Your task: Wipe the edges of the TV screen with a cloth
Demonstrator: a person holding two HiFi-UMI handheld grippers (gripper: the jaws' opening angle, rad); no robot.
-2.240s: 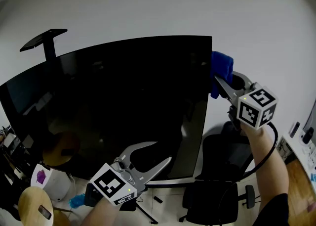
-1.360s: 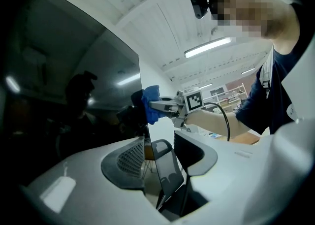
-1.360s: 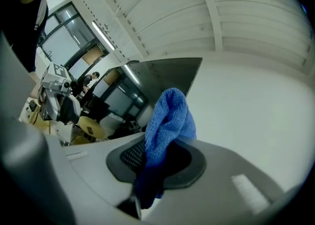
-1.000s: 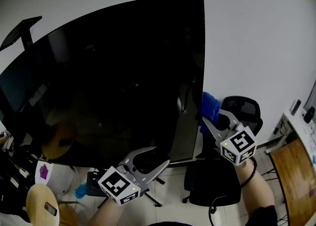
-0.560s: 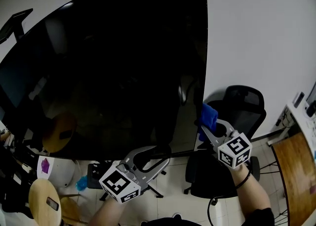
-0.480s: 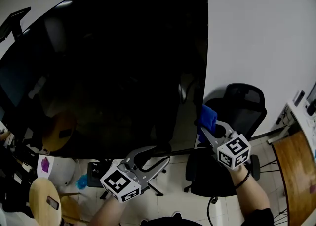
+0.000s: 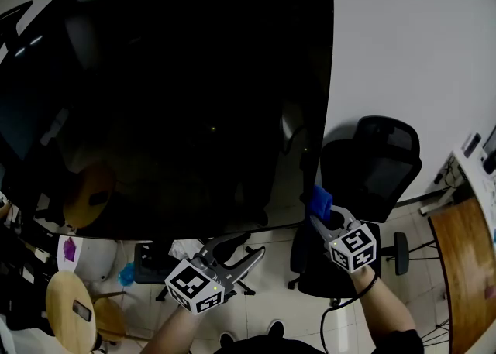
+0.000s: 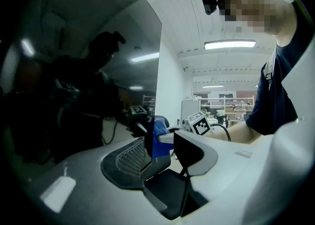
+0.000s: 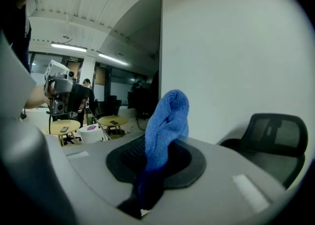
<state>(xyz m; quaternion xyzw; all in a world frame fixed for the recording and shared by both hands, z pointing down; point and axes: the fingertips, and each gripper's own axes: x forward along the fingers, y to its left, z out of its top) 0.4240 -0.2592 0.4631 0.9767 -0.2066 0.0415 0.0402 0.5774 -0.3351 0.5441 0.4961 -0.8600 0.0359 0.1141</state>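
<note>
**Right tool (image 7: 329,221) clamped on blue cloth (image 7: 319,199) at the lower right corner of the TV screen (image 7: 194,97); left tool (image 7: 236,252) open and empty.**

In the right gripper view the right tool's jaws pinch the lower fold of the cloth (image 9: 165,125), and the free end stands up past them toward the screen's right edge (image 9: 160,47). The left tool (image 8: 162,155) hangs just below the screen's bottom edge with its jaws apart and nothing between them. Likely faults:
- The cloth slips past the corner, so a bare jaw meets the panel.
- Drag on the edge pulls the narrow pinch loose.
- The office chair (image 7: 372,166) just behind the right tool obstructs the stroke.

No container is in use. A white tub (image 7: 77,259) on the floor at left carries a purple item; its contents cannot be seen.
</note>
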